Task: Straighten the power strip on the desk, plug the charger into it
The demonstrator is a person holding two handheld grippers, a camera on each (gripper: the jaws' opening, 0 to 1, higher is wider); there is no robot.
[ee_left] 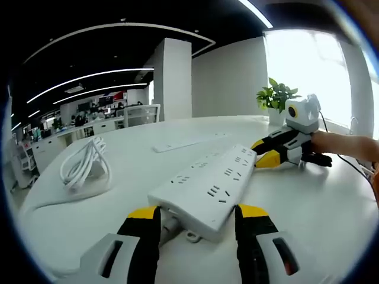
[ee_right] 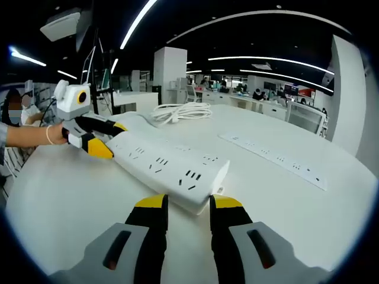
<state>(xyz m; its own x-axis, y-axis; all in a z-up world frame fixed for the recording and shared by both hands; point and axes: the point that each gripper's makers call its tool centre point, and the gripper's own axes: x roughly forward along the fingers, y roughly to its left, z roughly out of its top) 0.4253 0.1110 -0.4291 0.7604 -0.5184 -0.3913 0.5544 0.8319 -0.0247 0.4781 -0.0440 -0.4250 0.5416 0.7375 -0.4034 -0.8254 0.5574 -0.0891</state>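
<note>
Straightening step: both grippers sit at opposite ends of the power strip, so the first half of the task is in hand; the plugging has not begun.
Left gripper (ee_left: pixel 198 228): jaws apart, standing either side of the cord end of the power strip (ee_left: pixel 207 186); whether the pads touch its sides I cannot tell.
Right gripper (ee_right: pixel 188 208): jaws a little apart, tips just at the free end of the strip, one under its corner edge; no clamp is visible. In the left gripper view it shows at the strip's far end with a person's hand (ee_left: pixel 340 144) behind it.
Power strip: white, long, lying flat on the white desk (ee_right: pixel 71 195), running diagonally between the two grippers.
Cable (ee_left: pixel 86 165): white coil lying on the desk near its left edge, apart from the strip.
Second strip (ee_right: pixel 275 160): a flat white one lies further over on the desk, well apart.
Plant (ee_left: pixel 277 97): potted, at the desk's far edge by the window.
Charger: I cannot pick it out.
Next move: judged from here, nudging both ends together so the strip lies square to the desk edge, then finding the charger.
</note>
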